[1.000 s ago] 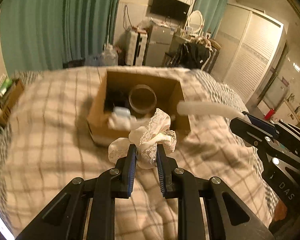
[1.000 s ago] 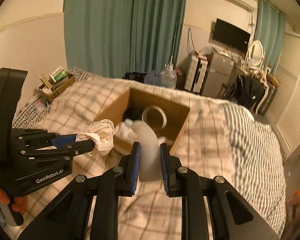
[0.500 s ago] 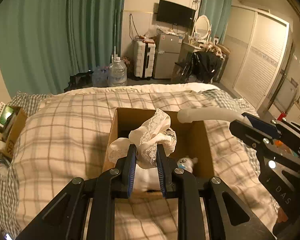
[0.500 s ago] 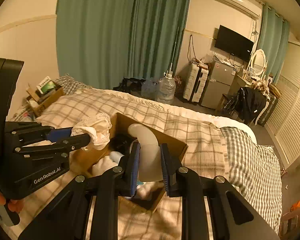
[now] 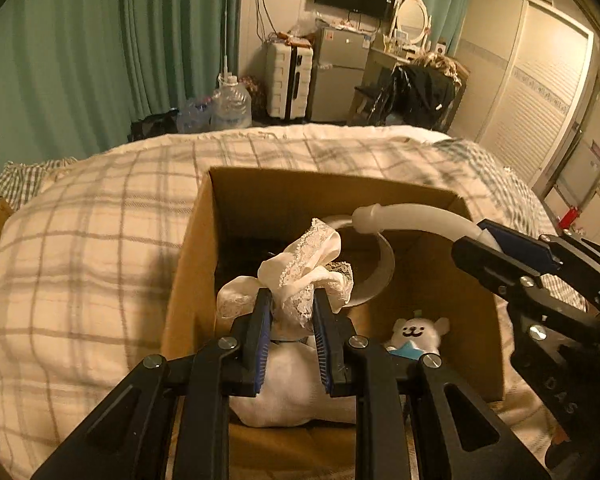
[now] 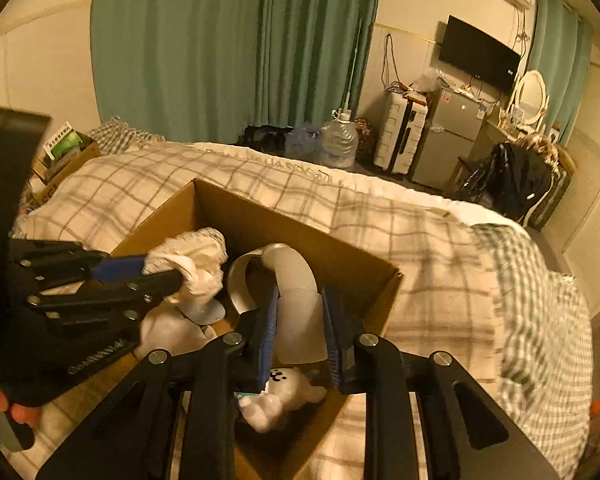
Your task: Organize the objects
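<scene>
An open cardboard box [image 5: 188, 280] [image 6: 364, 264] sits on the plaid bed. My left gripper [image 5: 288, 304] is shut on a white lace cloth [image 5: 308, 264] and holds it over the box's near left part; it also shows in the right wrist view [image 6: 160, 276] with the cloth [image 6: 196, 260]. My right gripper [image 6: 298, 304] is shut on a curved white plastic piece [image 6: 296, 292], held over the box's middle; in the left wrist view the piece [image 5: 412, 218] reaches in from the right. Inside lie a white bear toy [image 5: 418, 334] [image 6: 284, 396], a round clear container [image 5: 376, 264] and white fabric [image 5: 292, 392].
The plaid bedspread [image 5: 80, 260] surrounds the box. A small box of items [image 6: 66, 152] stands at the bed's left side. Beyond the bed are water jugs [image 5: 230, 106], a white suitcase [image 5: 288, 80], a small fridge [image 5: 340, 80] and green curtains [image 6: 228, 48].
Both grippers have moved forward and down over the open box, so its inside now fills the views. Each keeps its hold on its object.
</scene>
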### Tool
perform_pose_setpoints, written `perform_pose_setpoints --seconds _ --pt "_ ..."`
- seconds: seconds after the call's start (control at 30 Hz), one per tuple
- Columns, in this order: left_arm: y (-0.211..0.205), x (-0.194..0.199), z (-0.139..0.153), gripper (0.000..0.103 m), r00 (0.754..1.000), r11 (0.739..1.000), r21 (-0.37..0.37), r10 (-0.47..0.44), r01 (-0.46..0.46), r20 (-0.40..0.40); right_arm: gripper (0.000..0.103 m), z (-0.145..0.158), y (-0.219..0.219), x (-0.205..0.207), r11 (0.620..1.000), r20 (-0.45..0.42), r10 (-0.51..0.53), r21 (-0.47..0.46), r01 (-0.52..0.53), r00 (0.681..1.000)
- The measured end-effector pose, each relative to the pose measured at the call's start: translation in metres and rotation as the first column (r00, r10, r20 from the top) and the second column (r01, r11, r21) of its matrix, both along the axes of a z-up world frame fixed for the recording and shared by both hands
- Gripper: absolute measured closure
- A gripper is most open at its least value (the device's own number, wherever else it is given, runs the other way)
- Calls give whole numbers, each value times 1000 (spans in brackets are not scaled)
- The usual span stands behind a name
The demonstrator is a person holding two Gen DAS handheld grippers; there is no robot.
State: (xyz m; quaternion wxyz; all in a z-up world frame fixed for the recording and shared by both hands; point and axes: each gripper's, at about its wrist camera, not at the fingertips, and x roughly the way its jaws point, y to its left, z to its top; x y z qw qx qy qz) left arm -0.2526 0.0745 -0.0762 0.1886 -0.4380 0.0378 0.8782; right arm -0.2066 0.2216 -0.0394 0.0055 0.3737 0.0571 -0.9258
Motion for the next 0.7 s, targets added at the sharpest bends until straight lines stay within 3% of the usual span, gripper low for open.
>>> perform_pose_setpoints --seconds 0.17,0.23,0.27,0.3,0.37,0.53,0.7 --pt "1 1 6 80 1000 1000 5 10 -10 -11 81 8 5 4 1000 -33 -19 -18 19 999" --pt "1 3 13 75 1000 1000 4 4 -4 -18 79 18 8 7 999 -48 -37 -36 35 998" --pt "1 6 19 65 1000 1000 -1 1 -1 -27 73 25 10 11 998 -55 -49 -49 47 997" --pt "1 11 26 47 999 1000 -9 1 -2 -43 67 30 11 14 997 -62 -58 -56 54 996" --pt "-2 19 40 32 996 1000 -15 14 -16 -84 60 44 14 23 995 -85 -74 -73 68 994" --pt "-13 42 86 27 990 999 28 29 -26 -140 48 89 12 57 993 -151 -105 -68 96 983" --pt "-27 78 137 3 964 999 46 40 -29 -262 28 139 9 98 988 -222 -154 -61 144 963"
